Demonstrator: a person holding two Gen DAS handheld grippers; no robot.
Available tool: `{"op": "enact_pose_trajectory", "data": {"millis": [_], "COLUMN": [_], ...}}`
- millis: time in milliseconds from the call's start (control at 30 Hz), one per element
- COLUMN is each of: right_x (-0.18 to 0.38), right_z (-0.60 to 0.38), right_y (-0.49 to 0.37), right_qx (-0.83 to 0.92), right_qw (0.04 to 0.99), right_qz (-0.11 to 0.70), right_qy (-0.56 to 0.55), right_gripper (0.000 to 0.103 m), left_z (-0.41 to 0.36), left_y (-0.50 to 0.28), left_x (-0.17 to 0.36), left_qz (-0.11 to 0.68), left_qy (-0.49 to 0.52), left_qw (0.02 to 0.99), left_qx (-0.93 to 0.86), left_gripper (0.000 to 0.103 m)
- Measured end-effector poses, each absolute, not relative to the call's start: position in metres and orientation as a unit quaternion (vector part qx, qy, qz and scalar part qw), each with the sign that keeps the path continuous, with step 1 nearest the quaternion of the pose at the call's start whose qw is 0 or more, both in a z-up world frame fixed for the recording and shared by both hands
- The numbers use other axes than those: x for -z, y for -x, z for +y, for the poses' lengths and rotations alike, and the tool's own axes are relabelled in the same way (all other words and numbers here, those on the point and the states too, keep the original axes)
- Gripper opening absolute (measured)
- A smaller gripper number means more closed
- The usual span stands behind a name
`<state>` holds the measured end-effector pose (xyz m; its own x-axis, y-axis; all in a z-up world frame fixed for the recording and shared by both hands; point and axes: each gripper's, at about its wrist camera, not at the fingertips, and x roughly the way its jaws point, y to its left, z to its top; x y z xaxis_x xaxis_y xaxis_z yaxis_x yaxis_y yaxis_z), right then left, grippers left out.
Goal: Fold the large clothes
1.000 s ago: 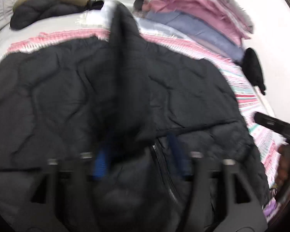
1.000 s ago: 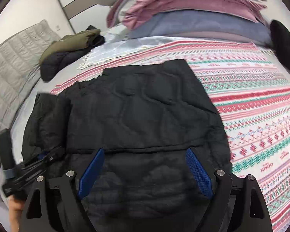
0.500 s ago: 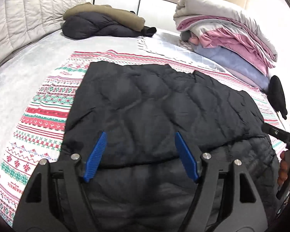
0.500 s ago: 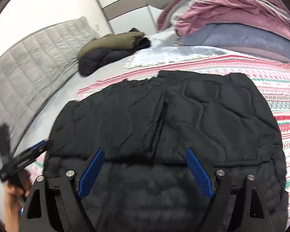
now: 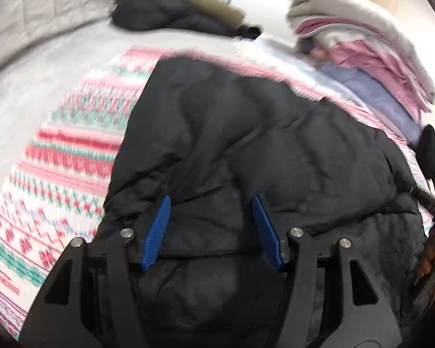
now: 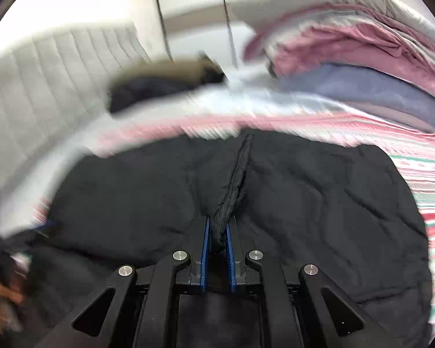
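Note:
A large black quilted jacket (image 5: pixel 261 133) lies spread on a patterned red, green and white blanket (image 5: pixel 58 174) on the bed. My left gripper (image 5: pixel 211 203) is open and empty, just above the jacket's near part. In the right wrist view the jacket (image 6: pixel 319 197) fills the lower half. My right gripper (image 6: pixel 217 226) is shut on a raised ridge of the jacket's fabric (image 6: pixel 232 191) near its middle seam. Both views are blurred by motion.
A stack of folded pink, blue and grey bedding (image 5: pixel 377 58) stands at the back right. A folded dark and olive coat (image 5: pixel 177 14) lies at the back. A grey quilted headboard (image 6: pixel 43 87) runs along the left. A small black object (image 5: pixel 430 150) lies at the right edge.
My right gripper has shut on a fold of the jacket; it was open half a second ago. My left gripper let go of a sleeve earlier and stays open, now lower over the jacket.

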<state>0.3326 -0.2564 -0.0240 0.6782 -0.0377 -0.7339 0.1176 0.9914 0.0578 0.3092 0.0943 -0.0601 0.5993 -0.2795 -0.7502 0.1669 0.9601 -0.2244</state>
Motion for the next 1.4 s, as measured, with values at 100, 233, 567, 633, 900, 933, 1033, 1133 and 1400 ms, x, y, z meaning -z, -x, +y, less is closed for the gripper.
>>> {"op": "enact_pose_trajectory", "data": {"millis": [100, 233, 567, 633, 900, 933, 1033, 1133, 1400], "right_x": [0.047, 0.029, -0.059, -0.073, -0.091, -0.091, -0.087, -0.082, -0.052], "right_z": [-0.251, -0.251, -0.296, -0.303, -0.326, -0.332, -0.347, -0.365, -0.425], "right_y": [-0.339, -0.335, -0.263, -0.242, -0.158, -0.144, -0.114, -0.089, -0.025], "right_qx": [0.068, 0.062, 0.052, 0.057, 0.058, 0.054, 0.033, 0.018, 0.045], "right_qw": [0.901, 0.903, 0.91, 0.91, 0.905, 0.903, 0.897, 0.887, 0.863], "right_qz": [0.429, 0.423, 0.402, 0.4, 0.413, 0.416, 0.429, 0.44, 0.452], "right_qy": [-0.025, -0.031, -0.091, -0.088, -0.09, -0.093, -0.106, -0.14, -0.223], "right_gripper": [0.013, 0.018, 0.081, 0.082, 0.084, 0.084, 0.085, 0.085, 0.085], "left_z": [0.097, 0.098, 0.107, 0.116, 0.135, 0.136, 0.142, 0.151, 0.173], "left_y": [-0.309, -0.31, -0.26, -0.24, -0.168, -0.159, -0.14, -0.121, -0.09], "left_x": [0.063, 0.054, -0.011, -0.027, -0.058, -0.058, -0.059, -0.06, -0.023], "left_qz": [0.432, 0.449, 0.447, 0.438, 0.423, 0.424, 0.43, 0.43, 0.47], "left_qy": [0.075, 0.081, 0.093, 0.105, 0.055, 0.042, 0.013, -0.004, 0.002], "left_qw": [0.89, 0.884, 0.885, 0.888, 0.898, 0.897, 0.893, 0.89, 0.861], "left_qx": [0.123, 0.104, 0.092, 0.095, 0.112, 0.118, 0.134, 0.152, 0.193], "left_gripper": [0.06, 0.067, 0.097, 0.1, 0.102, 0.102, 0.102, 0.102, 0.102]}}
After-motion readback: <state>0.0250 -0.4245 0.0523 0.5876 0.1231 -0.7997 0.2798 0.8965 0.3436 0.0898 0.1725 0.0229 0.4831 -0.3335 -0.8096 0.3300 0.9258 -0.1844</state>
